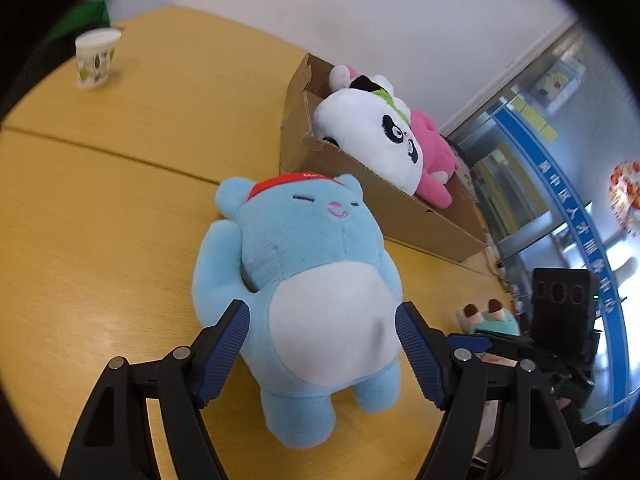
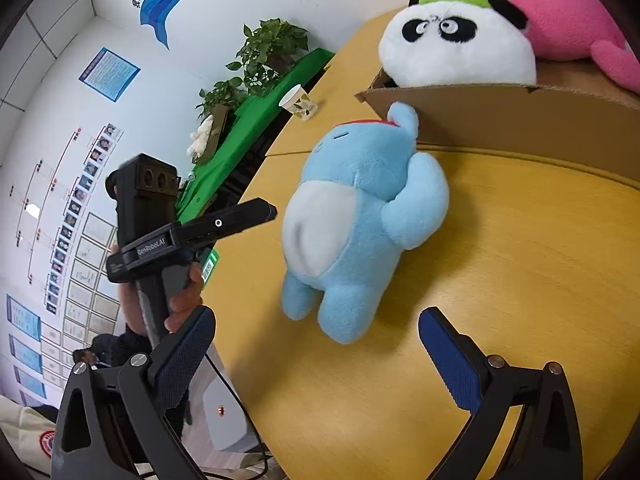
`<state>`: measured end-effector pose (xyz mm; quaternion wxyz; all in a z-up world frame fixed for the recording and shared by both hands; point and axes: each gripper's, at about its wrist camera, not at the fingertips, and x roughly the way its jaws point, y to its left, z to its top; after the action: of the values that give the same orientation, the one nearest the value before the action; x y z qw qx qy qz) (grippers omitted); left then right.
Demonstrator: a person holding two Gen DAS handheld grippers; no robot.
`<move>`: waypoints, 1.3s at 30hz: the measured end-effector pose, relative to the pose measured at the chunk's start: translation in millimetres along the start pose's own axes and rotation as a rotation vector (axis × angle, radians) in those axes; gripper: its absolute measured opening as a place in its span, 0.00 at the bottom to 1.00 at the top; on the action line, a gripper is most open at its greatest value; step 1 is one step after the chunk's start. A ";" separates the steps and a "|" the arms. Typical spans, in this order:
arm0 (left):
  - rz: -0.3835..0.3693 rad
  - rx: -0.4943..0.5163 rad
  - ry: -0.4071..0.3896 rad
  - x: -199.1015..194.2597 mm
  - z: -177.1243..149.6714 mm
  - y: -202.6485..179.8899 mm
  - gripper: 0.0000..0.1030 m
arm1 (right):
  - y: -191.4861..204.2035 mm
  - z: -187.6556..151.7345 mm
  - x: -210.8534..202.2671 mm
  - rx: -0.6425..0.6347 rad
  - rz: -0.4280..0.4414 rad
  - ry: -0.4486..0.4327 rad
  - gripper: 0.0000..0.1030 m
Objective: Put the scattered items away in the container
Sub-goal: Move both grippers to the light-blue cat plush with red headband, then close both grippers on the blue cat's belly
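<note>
- Left wrist view: the left gripper (image 1: 322, 354) has its jaws spread wide on either side of the blue plush toy (image 1: 308, 280), level with its white belly; whether the pads press the fur I cannot tell. The toy lies on its back on the yellow table (image 1: 120, 200), its red cap towards the cardboard box (image 1: 384, 200), where a panda plush (image 1: 372, 132) and a pink plush (image 1: 434, 152) (both partly over the rim) already sit.
- Right wrist view: the right gripper (image 2: 316, 356) stands wide and empty, the toy's feet just beyond its tips. The left gripper's body reads "GenRobot.AI".
</note>
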<state>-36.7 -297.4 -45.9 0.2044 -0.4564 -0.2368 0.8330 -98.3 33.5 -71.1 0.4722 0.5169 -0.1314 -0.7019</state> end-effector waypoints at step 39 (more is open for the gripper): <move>-0.021 0.189 0.011 15.8 31.7 -95.3 0.55 | 12.6 18.2 39.6 -0.125 -0.112 -0.022 0.59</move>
<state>-59.9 -218.5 13.9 0.2565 -0.4370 -0.1607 0.8470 -107.9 -10.1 -78.6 0.4619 0.4853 -0.0631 -0.7397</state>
